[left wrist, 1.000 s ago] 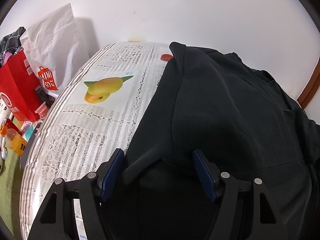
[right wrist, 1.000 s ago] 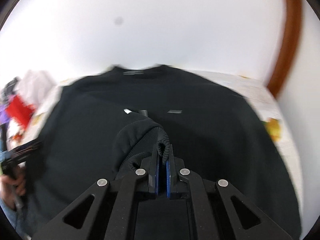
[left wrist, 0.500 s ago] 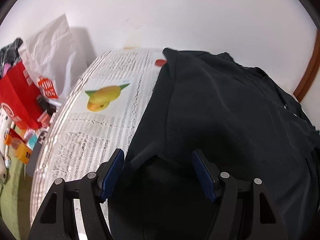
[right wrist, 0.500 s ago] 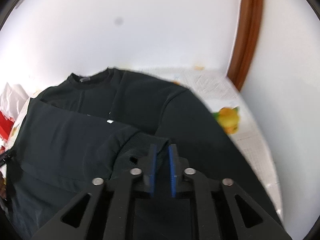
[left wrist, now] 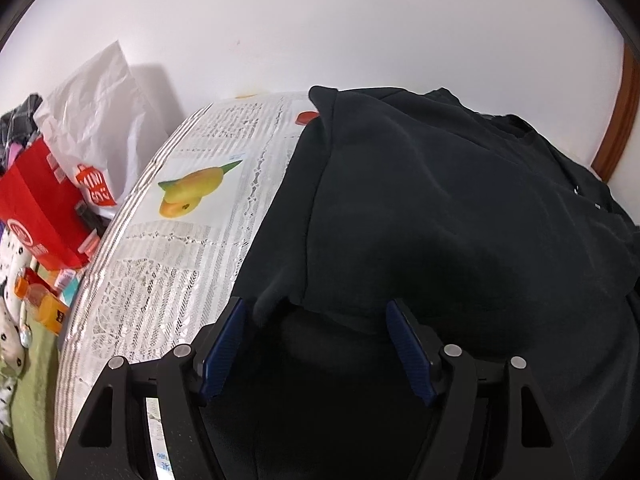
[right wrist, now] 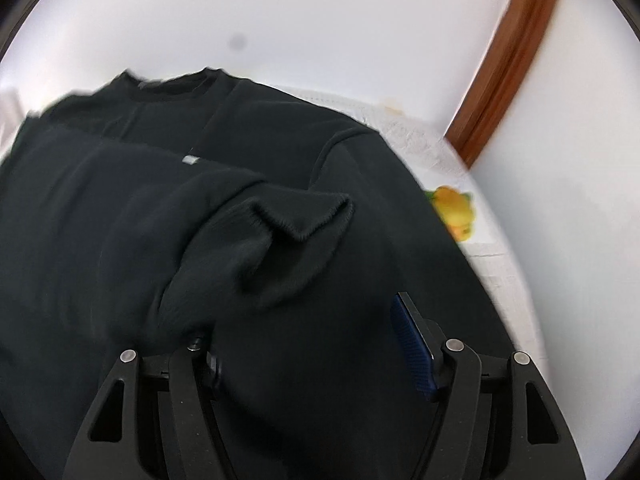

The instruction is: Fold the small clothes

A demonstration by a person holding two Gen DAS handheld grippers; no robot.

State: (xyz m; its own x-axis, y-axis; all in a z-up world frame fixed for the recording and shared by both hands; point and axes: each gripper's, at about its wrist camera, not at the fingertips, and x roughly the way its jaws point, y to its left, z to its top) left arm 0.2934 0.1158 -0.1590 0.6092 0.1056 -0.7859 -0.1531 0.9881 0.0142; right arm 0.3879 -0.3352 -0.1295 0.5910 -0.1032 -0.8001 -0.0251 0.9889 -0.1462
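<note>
A black sweatshirt lies spread on a table with a white lace cloth. My left gripper is open and empty, low over the sweatshirt's left edge, where the side is folded inward. In the right wrist view the sweatshirt fills the frame, with a sleeve folded across its body and the ribbed cuff lying loose. My right gripper is open just behind the cuff; its left finger is partly hidden under the sleeve fabric.
A red paper bag and a white Miniso bag stand left of the table, with small bottles below. Fruit prints mark the cloth. A white wall and a brown door frame lie behind.
My right gripper carried the sleeve cuff to the right, then opened and let it drop onto the sweatshirt. My left gripper stayed open and shifted slightly.
</note>
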